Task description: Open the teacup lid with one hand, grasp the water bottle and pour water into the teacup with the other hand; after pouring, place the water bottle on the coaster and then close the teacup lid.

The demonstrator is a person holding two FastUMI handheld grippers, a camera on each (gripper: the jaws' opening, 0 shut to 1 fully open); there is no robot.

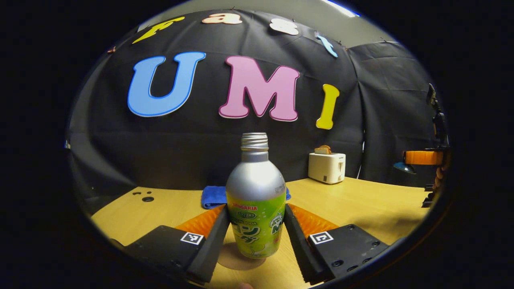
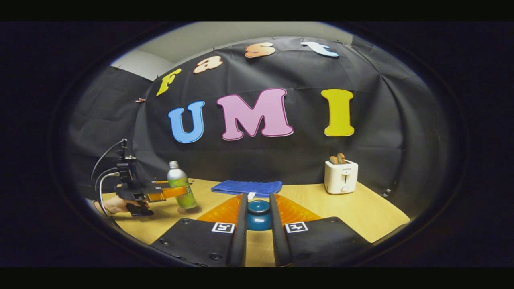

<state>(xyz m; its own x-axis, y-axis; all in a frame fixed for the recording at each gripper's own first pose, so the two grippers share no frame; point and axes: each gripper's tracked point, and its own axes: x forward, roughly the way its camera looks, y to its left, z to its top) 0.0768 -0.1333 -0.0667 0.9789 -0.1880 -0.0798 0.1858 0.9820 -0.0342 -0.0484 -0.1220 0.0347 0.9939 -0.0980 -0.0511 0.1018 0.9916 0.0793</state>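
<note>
Left gripper point(image 1: 257, 233) fingers flank the silver aluminium bottle with green label point(image 1: 255, 200), seemingly touching both sides; bottle upright, uncapped, standing on a round tan coaster point(image 1: 237, 261), long axis vertical. Blue folded cloth point(image 1: 213, 196) and white toaster point(image 1: 327, 166) lie farther off.

Right gripper view: right gripper point(image 2: 259, 224) at a narrow gap around the dark blue teacup lid point(image 2: 258, 206); whether the fingers press it, cannot tell. Cup sits straight ahead, nearer the right hand; bottle far left.
</note>
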